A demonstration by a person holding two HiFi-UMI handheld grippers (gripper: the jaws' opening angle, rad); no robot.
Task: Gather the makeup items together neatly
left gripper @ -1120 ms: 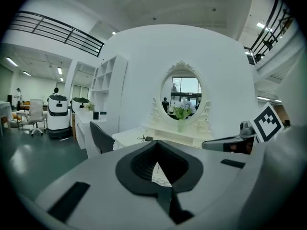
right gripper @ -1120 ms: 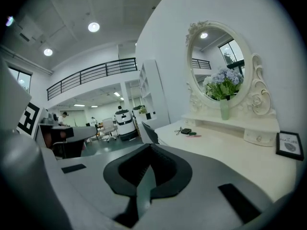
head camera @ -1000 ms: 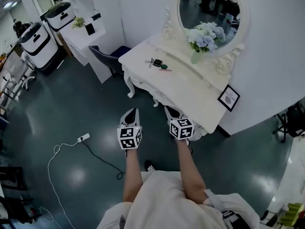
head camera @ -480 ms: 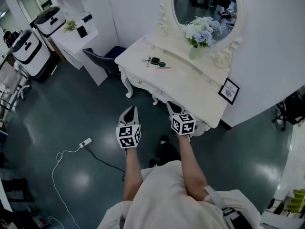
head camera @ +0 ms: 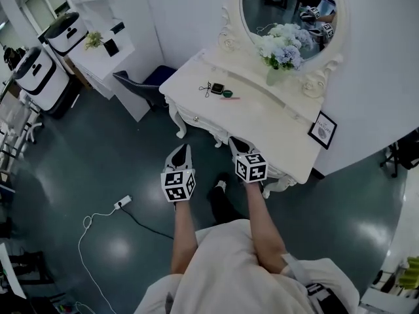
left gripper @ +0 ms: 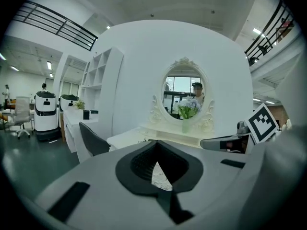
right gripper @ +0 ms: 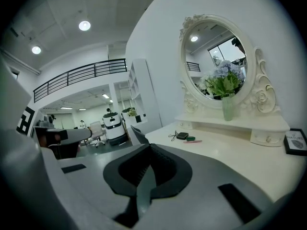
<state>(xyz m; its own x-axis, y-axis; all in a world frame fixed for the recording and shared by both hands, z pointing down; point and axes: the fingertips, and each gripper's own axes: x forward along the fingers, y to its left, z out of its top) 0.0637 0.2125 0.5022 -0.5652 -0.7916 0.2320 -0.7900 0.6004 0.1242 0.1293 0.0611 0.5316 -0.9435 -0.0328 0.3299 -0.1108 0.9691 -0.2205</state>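
Head view, with both gripper views. The makeup items lay in a small cluster on the white dressing table, just above the centre of the frame and toward the table's upper left end. The cluster comprised a black compact, a thin wire-handled tool at its left, a small green piece and a pink pencil at its lower right. The four lay near one another, but whether any touched could not be told at this range. The rest of the tabletop carried only a vase of flowers below the oval mirror and a framed picture at the right end.

The left gripper and the right gripper were held side by side at mid-frame, in front of the person. The left one was over the dark floor and the right one at the table's near edge, both well apart from the cluster. In each gripper view the jaws met at their tips, fully closed, with nothing between them. In the right gripper view the items appeared beyond the closed tips, on the far part of the tabletop.

Judged from this arrangement, the task had not begun: no item had been gripped or shifted into line. All of the work remained, namely reaching the cluster, opening a claw, and setting the four pieces neatly together.
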